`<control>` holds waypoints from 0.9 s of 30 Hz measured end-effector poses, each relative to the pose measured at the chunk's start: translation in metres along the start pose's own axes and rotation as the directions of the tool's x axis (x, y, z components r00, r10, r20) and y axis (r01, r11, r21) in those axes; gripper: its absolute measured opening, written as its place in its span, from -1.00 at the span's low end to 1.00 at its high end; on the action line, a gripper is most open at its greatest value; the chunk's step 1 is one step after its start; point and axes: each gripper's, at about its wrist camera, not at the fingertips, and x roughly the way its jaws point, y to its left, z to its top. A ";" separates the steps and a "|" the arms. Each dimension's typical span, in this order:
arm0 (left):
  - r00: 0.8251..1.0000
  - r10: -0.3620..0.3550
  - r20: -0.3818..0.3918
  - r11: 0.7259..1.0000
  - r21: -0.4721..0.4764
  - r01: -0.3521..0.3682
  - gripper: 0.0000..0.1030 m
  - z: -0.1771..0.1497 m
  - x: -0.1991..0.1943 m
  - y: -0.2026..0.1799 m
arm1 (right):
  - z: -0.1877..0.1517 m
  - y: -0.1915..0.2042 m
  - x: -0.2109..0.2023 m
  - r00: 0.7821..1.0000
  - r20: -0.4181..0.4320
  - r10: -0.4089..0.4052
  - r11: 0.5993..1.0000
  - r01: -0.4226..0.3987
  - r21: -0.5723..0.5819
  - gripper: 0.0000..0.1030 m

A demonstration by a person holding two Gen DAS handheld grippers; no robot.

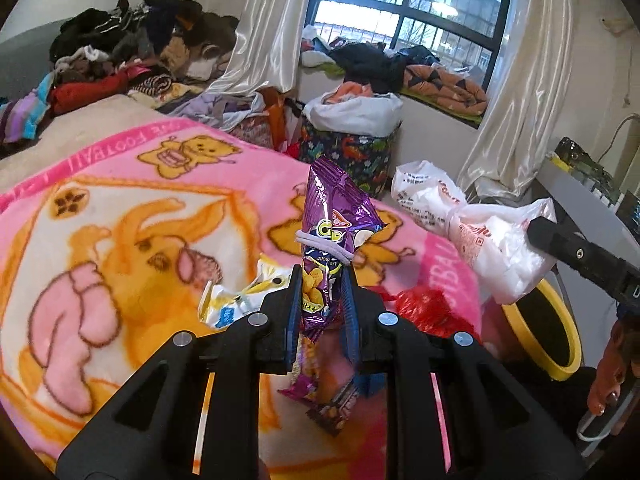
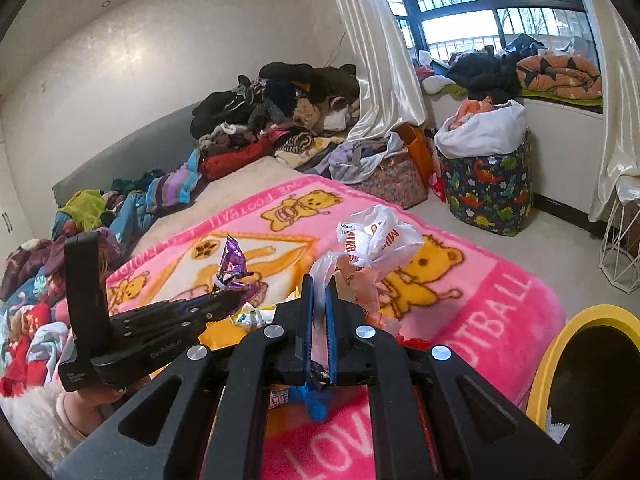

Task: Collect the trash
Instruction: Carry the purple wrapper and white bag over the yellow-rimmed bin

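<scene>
The left gripper [image 1: 322,280] is closed on a purple snack bag [image 1: 336,220], its blue ribbed pads pinching the crinkly foil near the middle. The bag stands upright between the fingers, glossy and creased, with a white elastic band [image 1: 320,240] looped round its waist and yellow snack pictures printed lower down. From the right wrist view the same bag [image 2: 232,264] shows at 10 o'clock, lifted above the blanket.

The right gripper [image 2: 319,292] is nearly shut on a white plastic bag [image 2: 376,236], thin and crumpled, with red lettering; a twisted strip of the film runs down between the narrow pads. In the left wrist view that bag [image 1: 492,248] hangs puffed and wrinkled at 3 o'clock from the black fingers.

Both pieces are held over a fleecy pink blanket [image 1: 120,220] with orange bear drawings, spread on the bed. A flattened white and yellow wrapper [image 1: 236,296] lies on the blanket just left of the left gripper, and red shiny plastic [image 1: 428,308] lies at its right. A round bin [image 2: 592,380] with a yellow rim and dark inside sits at 4 o'clock, beside the bed.
</scene>
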 end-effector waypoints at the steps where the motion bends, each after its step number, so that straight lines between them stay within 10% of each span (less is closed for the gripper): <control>1: 1.000 -0.001 0.003 1.000 0.001 0.001 -0.75 0.001 -0.001 -0.002 | 0.000 0.000 -0.003 1.000 0.003 -0.001 1.000 0.001 -0.001 -0.88; 27: 0.996 -0.087 0.038 0.991 0.101 0.082 -0.75 0.011 -0.011 -0.076 | -0.011 -0.047 -0.067 0.993 0.077 -0.084 0.989 0.074 0.127 -0.88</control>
